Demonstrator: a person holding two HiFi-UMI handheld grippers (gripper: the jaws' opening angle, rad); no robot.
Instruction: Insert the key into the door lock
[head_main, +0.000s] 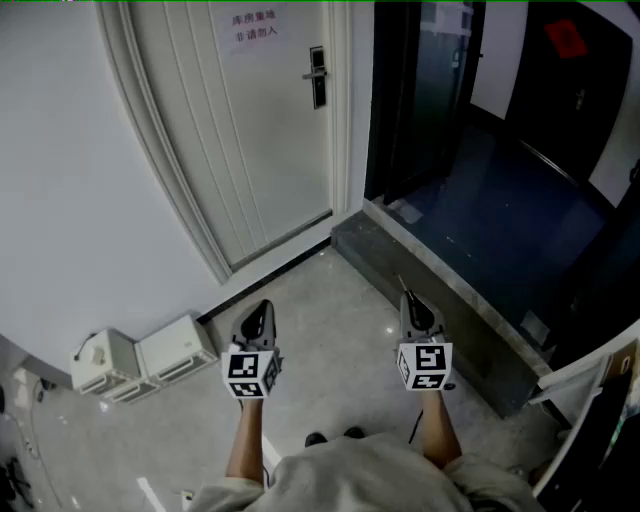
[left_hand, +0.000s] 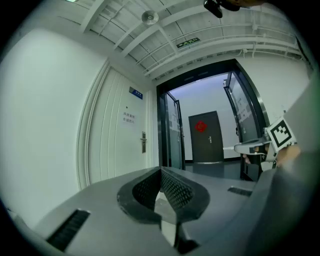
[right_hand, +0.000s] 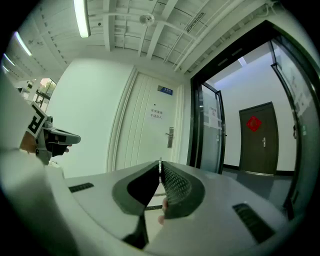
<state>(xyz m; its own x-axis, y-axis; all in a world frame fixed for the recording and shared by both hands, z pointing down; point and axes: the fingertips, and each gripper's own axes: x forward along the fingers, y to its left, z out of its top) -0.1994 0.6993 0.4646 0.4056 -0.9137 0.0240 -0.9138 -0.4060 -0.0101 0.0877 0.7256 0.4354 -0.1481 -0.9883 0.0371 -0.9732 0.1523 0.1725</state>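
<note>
What seems a thin key (right_hand: 159, 164) is pinched by the right gripper (right_hand: 160, 172) and kept level, ready for the door lock (right_hand: 170, 136), which is well apart. The left gripper (left_hand: 161, 175) is held shut and empty.

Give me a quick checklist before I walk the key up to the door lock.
1. Key gripped: ok. The right gripper has its jaws closed on the key, whose thin tip sticks out ahead.
2. Left gripper free: ok. Its jaws are together with nothing between them.
3. Door lock in sight: ok. It is on the closed white door ahead.
4. Key at the lock: not ok. The lock stands well ahead of both grippers.
5. Keyhole position: cannot tell. It is too small to make out from here.
</note>
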